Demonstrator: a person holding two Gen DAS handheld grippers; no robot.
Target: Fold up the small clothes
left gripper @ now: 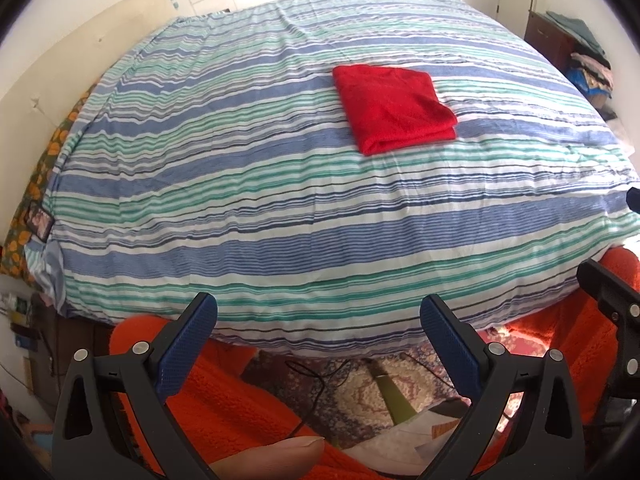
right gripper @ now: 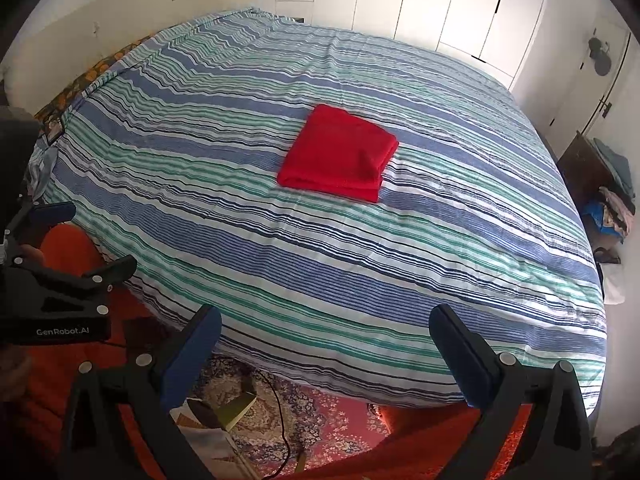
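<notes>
A red garment (left gripper: 394, 107) (right gripper: 340, 154) lies folded into a neat rectangle on the middle of the striped bed cover (left gripper: 240, 184) (right gripper: 440, 248). My left gripper (left gripper: 318, 306) hangs open off the bed's near edge, well short of the garment, with nothing between its blue pads (left gripper: 188, 344). My right gripper (right gripper: 325, 318) is also open and holds nothing, pulled back over the near edge of the bed. In the right wrist view the left gripper (right gripper: 86, 236) shows at the left side, its jaws apart. A thumb (left gripper: 272, 458) rests at the bottom of the left wrist view.
A person's orange-clad legs (left gripper: 240, 408) stand against the bed's near edge. On the patterned rug (right gripper: 320, 424) lie a thin black cable (right gripper: 280, 420) and papers (right gripper: 208, 436). A dark cabinet with stacked clothes (right gripper: 608, 192) stands right of the bed; white wardrobes (right gripper: 440, 0) line the far wall.
</notes>
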